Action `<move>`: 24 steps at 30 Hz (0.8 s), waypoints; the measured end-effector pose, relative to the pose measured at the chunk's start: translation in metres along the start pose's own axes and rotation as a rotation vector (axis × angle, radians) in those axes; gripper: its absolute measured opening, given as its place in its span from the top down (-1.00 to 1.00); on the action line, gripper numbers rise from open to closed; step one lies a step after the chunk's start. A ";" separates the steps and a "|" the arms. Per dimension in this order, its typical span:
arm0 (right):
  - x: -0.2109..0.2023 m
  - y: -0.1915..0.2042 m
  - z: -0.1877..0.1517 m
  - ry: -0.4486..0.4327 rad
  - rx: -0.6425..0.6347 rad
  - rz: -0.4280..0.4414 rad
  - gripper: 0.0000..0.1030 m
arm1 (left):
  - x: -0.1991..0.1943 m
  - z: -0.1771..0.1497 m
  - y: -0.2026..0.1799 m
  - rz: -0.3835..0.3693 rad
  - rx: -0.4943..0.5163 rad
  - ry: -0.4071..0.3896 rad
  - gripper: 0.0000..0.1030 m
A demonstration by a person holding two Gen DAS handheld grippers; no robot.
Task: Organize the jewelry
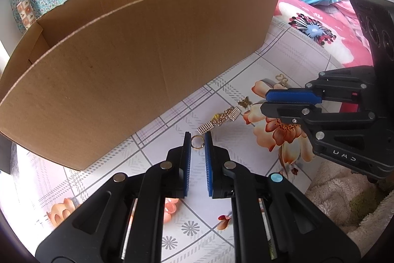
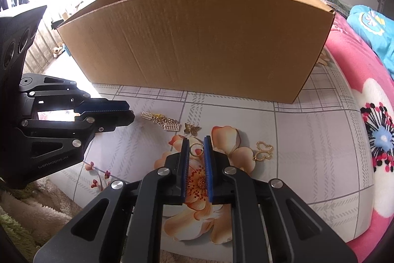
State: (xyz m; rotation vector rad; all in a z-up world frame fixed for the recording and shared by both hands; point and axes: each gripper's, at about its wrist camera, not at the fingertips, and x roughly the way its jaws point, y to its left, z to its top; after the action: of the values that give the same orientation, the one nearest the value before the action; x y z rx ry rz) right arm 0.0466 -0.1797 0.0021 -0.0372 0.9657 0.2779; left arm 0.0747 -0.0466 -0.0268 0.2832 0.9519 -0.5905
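Both grippers [image 1: 197,137] [image 2: 196,142] narrowly parted, each straddling a gold ring [image 1: 197,141] [image 2: 195,149]: pinch next, then lift into the cardboard box [image 2: 197,41].

Jewelry [image 2: 170,122] and box [image 2: 197,41] on cloth [image 2: 307,139]

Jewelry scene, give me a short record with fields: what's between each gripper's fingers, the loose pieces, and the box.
left gripper: gold ring between its fingers; grip unclear
right gripper: second gold ring between its fingers; grip unclear
loose pieces: chain cluster, small butterfly charm, outline butterfly pendant
cardboard box: open-topped, behind the jewelry
surface: floral cloth
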 end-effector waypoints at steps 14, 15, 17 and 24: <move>-0.063 0.003 0.019 -0.187 0.017 0.016 0.77 | -0.060 0.021 -0.002 -0.093 0.003 -0.150 0.81; -0.068 0.003 0.024 -0.208 0.018 0.023 0.77 | -0.069 0.027 0.000 -0.102 0.002 -0.174 0.81; -0.078 0.001 0.036 -0.259 0.023 0.041 0.77 | -0.082 0.038 0.005 -0.116 -0.001 -0.210 0.81; -0.071 -0.008 0.091 -0.331 0.058 0.067 0.79 | -0.090 0.086 0.029 -0.023 0.000 -0.252 0.81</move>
State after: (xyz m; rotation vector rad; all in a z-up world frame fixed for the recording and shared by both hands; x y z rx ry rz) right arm 0.0842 -0.1884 0.1113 0.0920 0.6458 0.3065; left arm 0.1112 -0.0328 0.0951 0.1928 0.7132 -0.6311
